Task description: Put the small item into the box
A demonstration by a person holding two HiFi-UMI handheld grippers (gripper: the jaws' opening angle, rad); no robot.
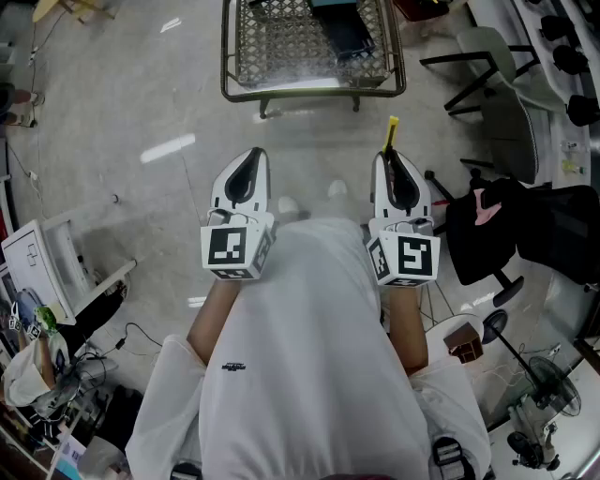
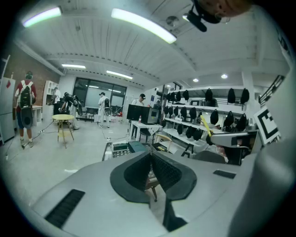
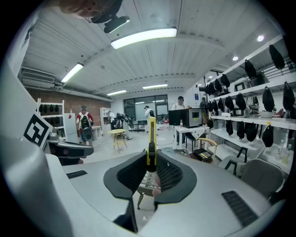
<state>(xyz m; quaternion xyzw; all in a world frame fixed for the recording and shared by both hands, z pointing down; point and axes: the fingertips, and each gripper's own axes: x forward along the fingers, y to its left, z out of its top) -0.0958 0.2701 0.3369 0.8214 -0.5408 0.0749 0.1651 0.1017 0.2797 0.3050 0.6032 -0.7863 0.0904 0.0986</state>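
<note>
Yellow with a black band at its middle, the small item [image 3: 151, 139] is gripped upright between the pads of the right claw [image 3: 151, 163], whose jaws are closed tight on its lower part. In the right gripper view its upper end is seen standing well above the jaw tips. In the head view only a short yellow tip is shown past the end of that claw. The left claw [image 2: 150, 159] is shown in the left gripper view with its jaws brought together and nothing between them.

Both claws are held side by side in front of a white shirt [image 1: 309, 356], above a grey floor [image 1: 141, 103]; this is made out only in the head view. A mesh-topped frame [image 1: 309, 56] stands on the floor ahead of both claws, well apart from the held item, with a dark blue thing [image 1: 342, 28] lying on it.

The room beyond is shown only in the gripper views. A round table [image 3: 118, 133], a person with a backpack [image 3: 84, 122] and wall shelves [image 3: 249, 120] hung with dark objects are seen in the right gripper view.
</note>
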